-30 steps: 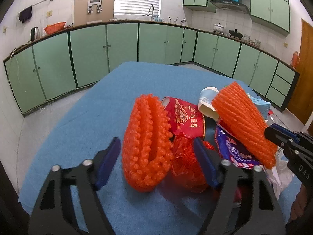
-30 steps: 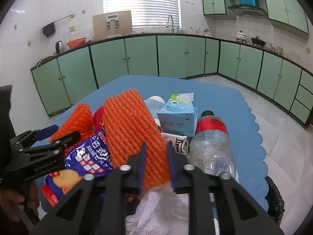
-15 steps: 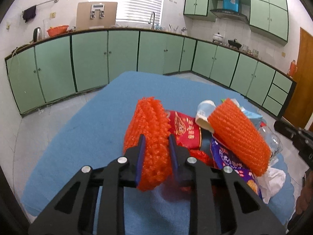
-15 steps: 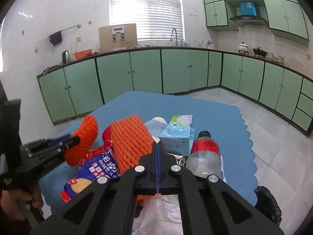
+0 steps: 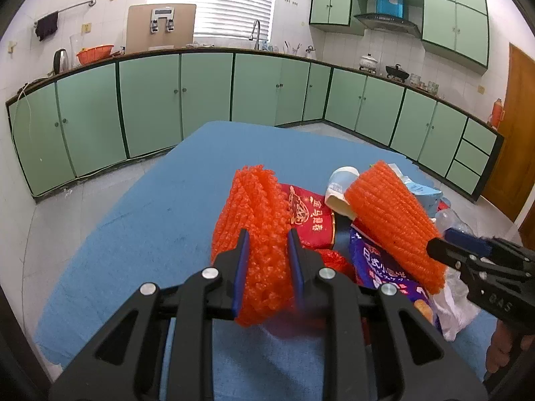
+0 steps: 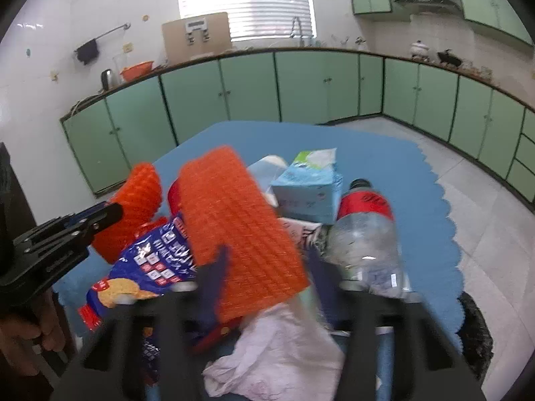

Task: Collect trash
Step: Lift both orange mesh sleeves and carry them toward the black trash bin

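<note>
A pile of trash lies on a blue cloth table (image 5: 160,220). My left gripper (image 5: 267,260) is shut on an orange foam fruit net (image 5: 257,234) at the pile's left side; the net also shows in the right wrist view (image 6: 137,204). My right gripper (image 6: 264,284) is open, its blurred fingers on either side of the near end of a second orange foam net (image 6: 234,230), which lies tilted over a blue snack bag (image 6: 157,254). That net shows in the left wrist view (image 5: 394,220), with the right gripper (image 5: 448,244) at its lower end.
The pile also holds a red packet (image 5: 311,217), a white paper cup (image 5: 341,187), a light blue carton (image 6: 307,187), a clear plastic bottle with red label (image 6: 364,234) and a white plastic bag (image 6: 277,351). Green kitchen cabinets (image 5: 200,97) run behind the table. A dark object (image 6: 474,334) sits on the floor at right.
The left gripper closed on the left orange net and holds it. The right gripper, shut half a second ago, has opened around the second net's near end.
</note>
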{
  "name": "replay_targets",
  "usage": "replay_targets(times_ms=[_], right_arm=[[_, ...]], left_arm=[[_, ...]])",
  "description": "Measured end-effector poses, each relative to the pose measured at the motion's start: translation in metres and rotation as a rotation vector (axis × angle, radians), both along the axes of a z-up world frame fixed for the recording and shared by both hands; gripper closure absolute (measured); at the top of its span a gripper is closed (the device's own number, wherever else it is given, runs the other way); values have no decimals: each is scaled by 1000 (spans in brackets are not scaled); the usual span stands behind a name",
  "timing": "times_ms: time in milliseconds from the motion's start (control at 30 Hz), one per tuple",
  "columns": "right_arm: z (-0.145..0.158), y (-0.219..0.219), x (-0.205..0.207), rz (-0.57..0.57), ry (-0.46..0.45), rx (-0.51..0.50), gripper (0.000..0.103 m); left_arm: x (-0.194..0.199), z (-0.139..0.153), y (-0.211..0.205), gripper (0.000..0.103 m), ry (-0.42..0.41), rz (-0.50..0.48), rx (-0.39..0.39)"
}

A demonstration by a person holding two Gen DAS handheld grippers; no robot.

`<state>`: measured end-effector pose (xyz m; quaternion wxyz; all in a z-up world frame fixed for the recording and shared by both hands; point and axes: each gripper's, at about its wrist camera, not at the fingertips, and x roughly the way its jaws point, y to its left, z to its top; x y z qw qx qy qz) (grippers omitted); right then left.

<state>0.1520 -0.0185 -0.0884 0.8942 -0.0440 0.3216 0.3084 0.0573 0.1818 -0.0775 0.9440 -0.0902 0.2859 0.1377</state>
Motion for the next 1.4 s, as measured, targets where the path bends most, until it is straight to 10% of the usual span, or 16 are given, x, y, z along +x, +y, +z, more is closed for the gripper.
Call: replay_targets(times_ms=[100,500,633,800,1067,1400], right_arm=[[-1,1,1,21,12,7,103],[31,-9,-9,42,-87,68,101],[18,1,-10,55,-44,32,41],[1,13,-1,61,-2,-15,26],[-8,18,8,100,77,3,91],[34,-8,1,74,-4,143,92]], left_arm=[[1,-1,1,81,7,2,2],[0,14,-4,81,-31,10,27],[-1,14,-5,81,-29,10,29],[-2,8,-1,81,-10,19,14],[2,7,11,81,-2,32,-1],[1,25,2,81,-57,4,16]])
